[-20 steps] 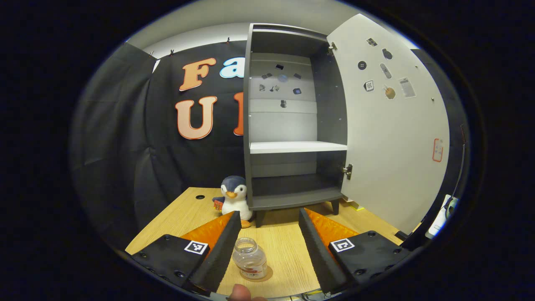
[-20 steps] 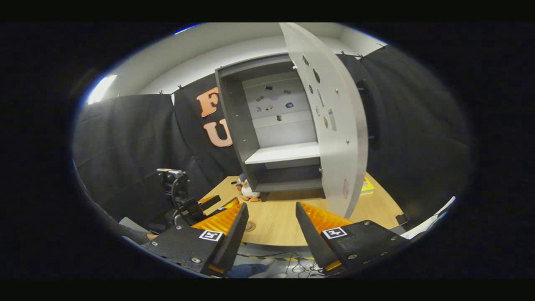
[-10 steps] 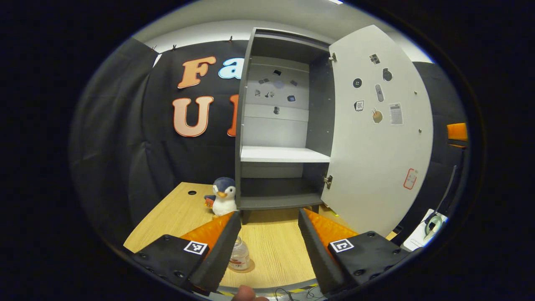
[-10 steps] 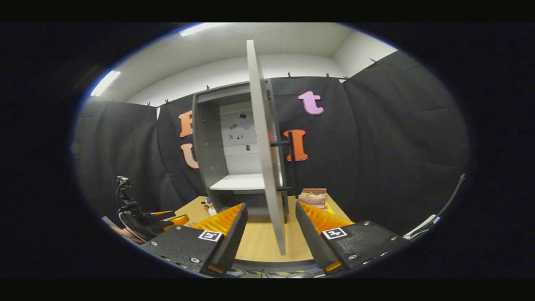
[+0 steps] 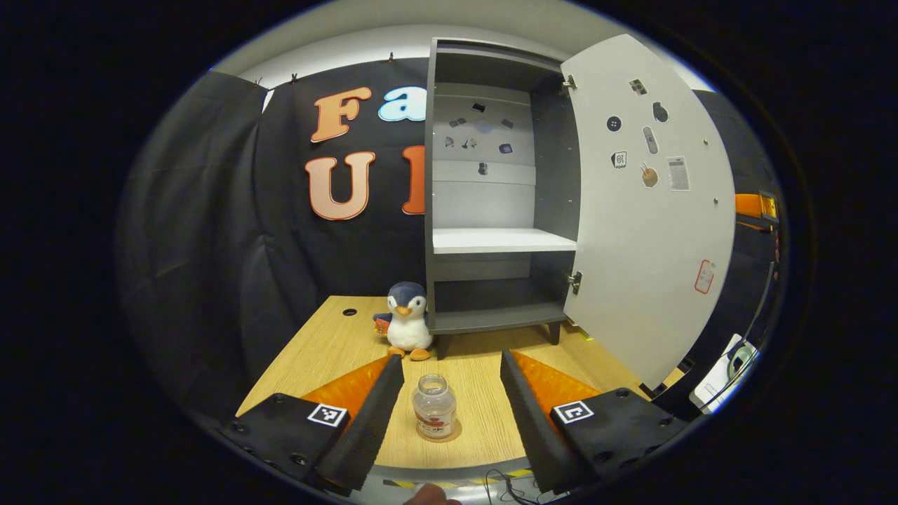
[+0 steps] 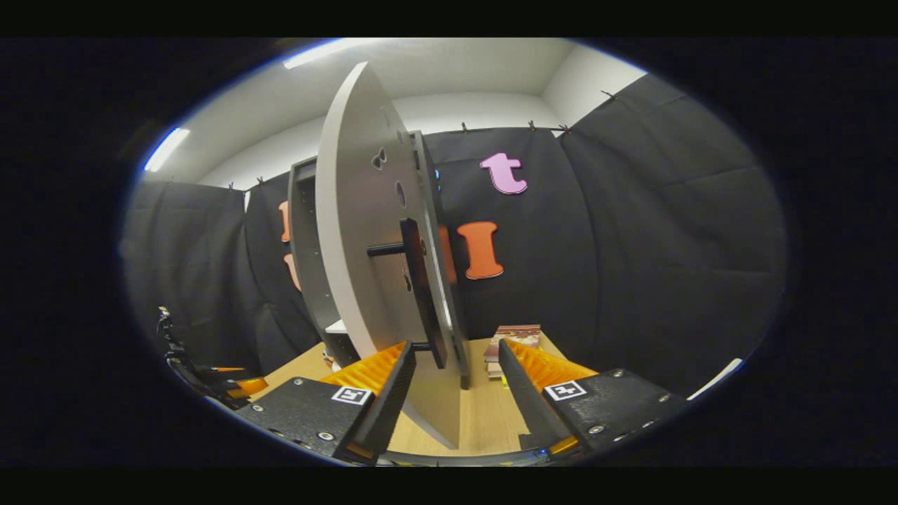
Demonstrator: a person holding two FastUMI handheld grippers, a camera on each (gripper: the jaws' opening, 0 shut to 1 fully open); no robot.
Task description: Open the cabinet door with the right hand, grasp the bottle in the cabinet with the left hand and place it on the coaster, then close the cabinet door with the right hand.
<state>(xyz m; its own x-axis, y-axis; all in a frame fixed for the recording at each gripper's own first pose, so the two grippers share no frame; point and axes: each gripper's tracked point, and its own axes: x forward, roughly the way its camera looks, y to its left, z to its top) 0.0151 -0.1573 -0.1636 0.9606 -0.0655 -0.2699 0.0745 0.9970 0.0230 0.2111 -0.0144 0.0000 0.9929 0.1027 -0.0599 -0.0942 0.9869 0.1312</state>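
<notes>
A small clear bottle (image 5: pixel 434 407) stands upright on a round coaster (image 5: pixel 449 435) near the table's front edge. My left gripper (image 5: pixel 449 393) is open around it, fingers apart from the glass. Behind stands the grey cabinet (image 5: pixel 491 203) with its white door (image 5: pixel 652 210) swung wide to the right and bare shelves. In the right gripper view the door (image 6: pixel 365 238) stands close ahead, outer face turned my way, its dark bar handle (image 6: pixel 421 294) just above my open right gripper (image 6: pixel 452 375). The door's lower edge sits between the fingers without either touching.
A plush penguin (image 5: pixel 407 320) sits on the wooden table (image 5: pixel 330 351) left of the cabinet's foot. A stack of books (image 6: pixel 512 338) lies beyond the door in the right gripper view. The other gripper (image 6: pixel 210 372) shows at that view's far left.
The left gripper backed away from the bottle, which stays on the coaster. The right gripper swung round the door's edge to its outer, handle side and came closer.
</notes>
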